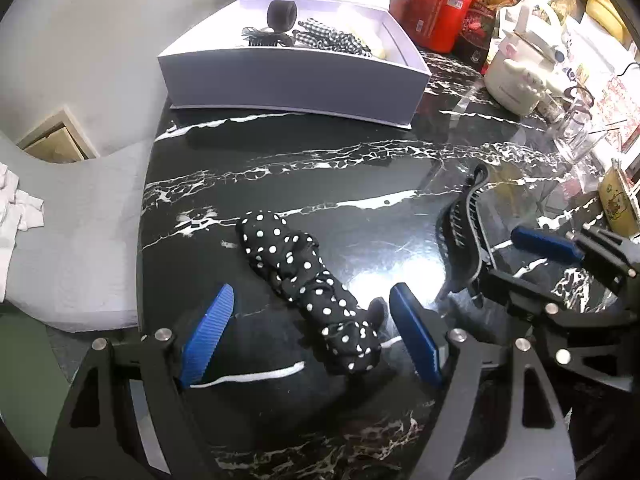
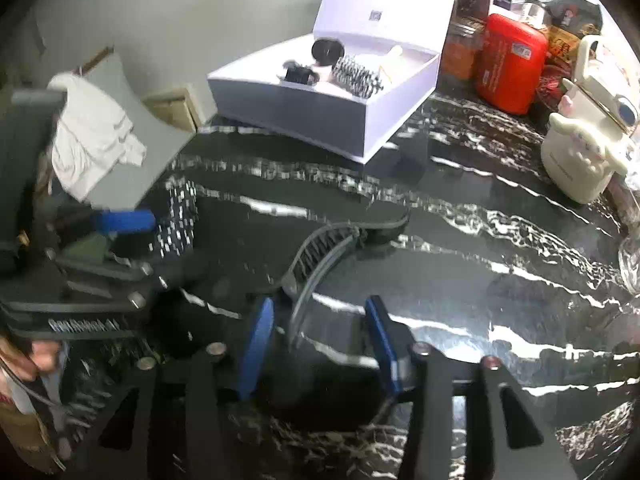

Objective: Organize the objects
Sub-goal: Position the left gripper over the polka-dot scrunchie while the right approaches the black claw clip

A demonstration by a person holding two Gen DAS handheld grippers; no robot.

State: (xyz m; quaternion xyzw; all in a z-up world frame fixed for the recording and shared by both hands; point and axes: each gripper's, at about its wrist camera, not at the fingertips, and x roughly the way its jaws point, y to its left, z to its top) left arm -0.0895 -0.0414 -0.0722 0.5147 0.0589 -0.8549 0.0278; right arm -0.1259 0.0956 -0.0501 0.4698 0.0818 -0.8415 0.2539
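Note:
A black scrunchie with white polka dots point(image 1: 308, 276) lies on the black marbled table point(image 1: 320, 168). My left gripper point(image 1: 312, 292) stands open astride it, and neither blue pad touches the cloth. A black toothed hair clip point(image 2: 320, 248) lies to the right. Its curved near end sits between the pads of my right gripper point(image 2: 320, 306), close to the left pad, with a wide gap to the other, so that gripper is open. In the left wrist view the clip point(image 1: 464, 236) rises beside the right gripper point(image 1: 516, 264). An open white box point(image 1: 296, 76) at the back holds several hair accessories.
A red canister point(image 1: 438, 8), snack bags, a white cartoon pot point(image 1: 520, 72) and a glass jug point(image 1: 572, 132) crowd the back right. A grey seat with a white cloth point(image 2: 92, 132) sits off the table's left edge. The white box point(image 2: 320, 120) has its lid upright.

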